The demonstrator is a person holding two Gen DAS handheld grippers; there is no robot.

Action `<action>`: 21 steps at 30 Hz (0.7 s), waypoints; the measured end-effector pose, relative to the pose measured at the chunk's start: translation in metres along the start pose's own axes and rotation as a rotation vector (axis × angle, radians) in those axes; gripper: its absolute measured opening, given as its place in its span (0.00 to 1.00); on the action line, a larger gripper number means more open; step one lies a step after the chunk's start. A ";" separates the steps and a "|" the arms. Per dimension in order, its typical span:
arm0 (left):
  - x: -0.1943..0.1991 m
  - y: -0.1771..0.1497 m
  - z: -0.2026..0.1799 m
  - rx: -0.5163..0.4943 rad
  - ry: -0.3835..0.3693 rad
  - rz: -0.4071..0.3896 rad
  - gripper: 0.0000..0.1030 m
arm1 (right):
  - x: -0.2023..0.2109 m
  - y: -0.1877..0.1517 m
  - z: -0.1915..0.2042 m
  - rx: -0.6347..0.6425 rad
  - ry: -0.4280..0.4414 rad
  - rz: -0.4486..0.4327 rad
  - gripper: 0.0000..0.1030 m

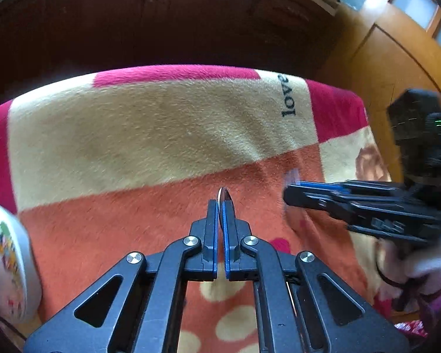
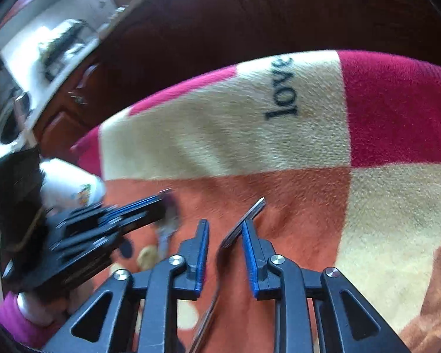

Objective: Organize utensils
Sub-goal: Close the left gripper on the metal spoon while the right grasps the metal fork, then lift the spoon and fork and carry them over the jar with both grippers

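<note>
Fuzzy patchwork blanket (image 1: pixel 150 123), slim metal utensil (image 1: pixel 224 195)

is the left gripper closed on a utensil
Yes, the left gripper has its jaws pinched on a thin metal utensil poking past them.

We read a single word, "love" (image 1: pixel 288 95), printed in black lower-case letters on a cream square of the fleecy patchwork blanket of cream, magenta and orange panels (image 1: pixel 132 135). It stands turned on its side in both wrist views. The colourful print on the white ceramic cup (image 1: pixel 6 261) is too blurred to read.
</note>
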State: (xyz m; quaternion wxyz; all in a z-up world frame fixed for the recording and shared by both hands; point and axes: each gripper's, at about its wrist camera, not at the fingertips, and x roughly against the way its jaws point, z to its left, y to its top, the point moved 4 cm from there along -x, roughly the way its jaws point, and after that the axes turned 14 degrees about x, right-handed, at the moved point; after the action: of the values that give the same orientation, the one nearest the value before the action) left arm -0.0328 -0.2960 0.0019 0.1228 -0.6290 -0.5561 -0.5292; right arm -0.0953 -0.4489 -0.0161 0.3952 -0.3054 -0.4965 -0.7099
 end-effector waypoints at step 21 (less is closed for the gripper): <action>0.166 -0.040 0.003 0.071 -0.056 -0.259 0.01 | 0.127 -0.024 0.100 0.170 0.122 -0.259 0.03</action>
State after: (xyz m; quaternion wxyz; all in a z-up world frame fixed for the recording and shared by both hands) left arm -0.0938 -0.1852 0.1164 0.0604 -0.5617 -0.6542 -0.5028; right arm -0.1756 -0.3822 0.1092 0.3545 -0.1605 -0.5651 -0.7275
